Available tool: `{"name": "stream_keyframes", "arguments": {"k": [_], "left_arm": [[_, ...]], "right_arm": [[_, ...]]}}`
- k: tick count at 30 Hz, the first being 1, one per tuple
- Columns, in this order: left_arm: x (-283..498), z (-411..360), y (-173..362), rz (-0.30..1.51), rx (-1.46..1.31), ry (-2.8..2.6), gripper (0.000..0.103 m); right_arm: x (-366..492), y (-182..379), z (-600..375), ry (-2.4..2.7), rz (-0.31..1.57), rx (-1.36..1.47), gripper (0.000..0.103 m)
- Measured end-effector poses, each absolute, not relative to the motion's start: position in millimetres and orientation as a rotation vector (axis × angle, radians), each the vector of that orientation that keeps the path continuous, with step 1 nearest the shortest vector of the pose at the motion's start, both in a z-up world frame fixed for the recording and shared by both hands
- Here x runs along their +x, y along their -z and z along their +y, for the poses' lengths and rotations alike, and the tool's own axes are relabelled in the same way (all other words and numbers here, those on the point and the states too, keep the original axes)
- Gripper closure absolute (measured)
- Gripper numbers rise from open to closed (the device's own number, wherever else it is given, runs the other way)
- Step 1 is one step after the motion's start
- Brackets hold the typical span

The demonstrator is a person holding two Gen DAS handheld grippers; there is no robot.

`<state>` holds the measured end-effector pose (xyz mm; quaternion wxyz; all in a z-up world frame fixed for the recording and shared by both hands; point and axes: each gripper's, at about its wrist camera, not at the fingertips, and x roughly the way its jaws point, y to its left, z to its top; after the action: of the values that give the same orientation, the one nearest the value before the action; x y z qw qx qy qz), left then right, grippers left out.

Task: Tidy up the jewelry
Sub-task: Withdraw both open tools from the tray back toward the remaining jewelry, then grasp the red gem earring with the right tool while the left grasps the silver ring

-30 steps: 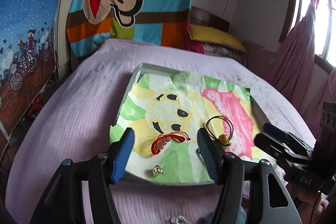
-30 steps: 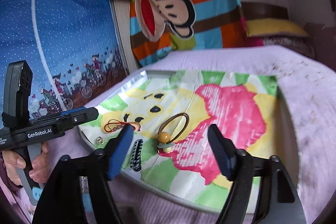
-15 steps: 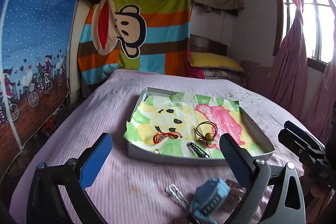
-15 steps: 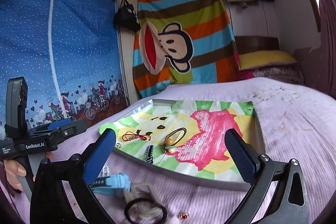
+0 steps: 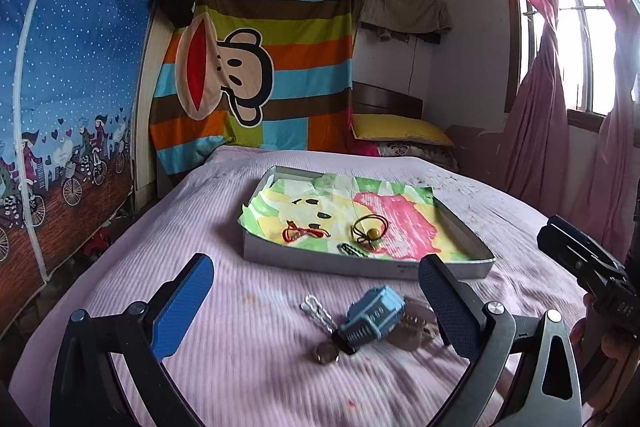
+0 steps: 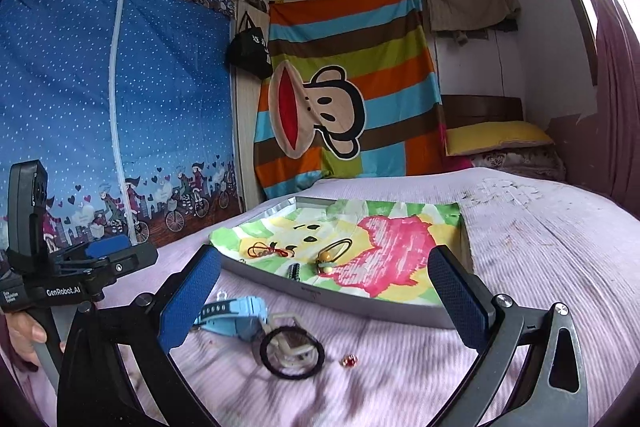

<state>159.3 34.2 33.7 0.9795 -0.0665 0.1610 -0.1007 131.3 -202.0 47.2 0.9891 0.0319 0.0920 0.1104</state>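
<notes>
— Both grippers empty?

— Yes. The left gripper (image 5: 316,301) and right gripper (image 6: 324,291) hang spread wide above the bed's (image 5: 224,227) near edge, holding nothing, probably choosing the next piece.

— What's sorted?

— A red cord bracelet (image 5: 304,231), beaded hair tie (image 5: 370,229) and dark clip (image 5: 351,250) lie near the tray's (image 5: 360,265) front edge. The blue watch (image 5: 370,319), black hair band (image 6: 291,351) and red stud (image 6: 349,360) wait on the bedspread.

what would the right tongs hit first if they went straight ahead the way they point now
Probably the near wall of the tray, which lies across the line ahead of the open right tongs. The black hair tie lies lower and nearer on the bedspread; depth is unclear.
</notes>
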Motion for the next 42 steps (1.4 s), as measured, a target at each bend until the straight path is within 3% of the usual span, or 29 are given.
{"name": "stream_keyframes", "arguments": {"k": [15,42], "left_arm": [[142.6,25.9,0.2,0.404,-0.043,0.234,0.0],[166.8,19.8,20.2,0.54,-0.018,0.243,0.0]], "right_arm": [[113.5,-12.5,-207.4,-0.217,0.265,-0.014,0.001],[159.6,28.2,-215.4,-0.105,0.525,0.022,0.001]]}}
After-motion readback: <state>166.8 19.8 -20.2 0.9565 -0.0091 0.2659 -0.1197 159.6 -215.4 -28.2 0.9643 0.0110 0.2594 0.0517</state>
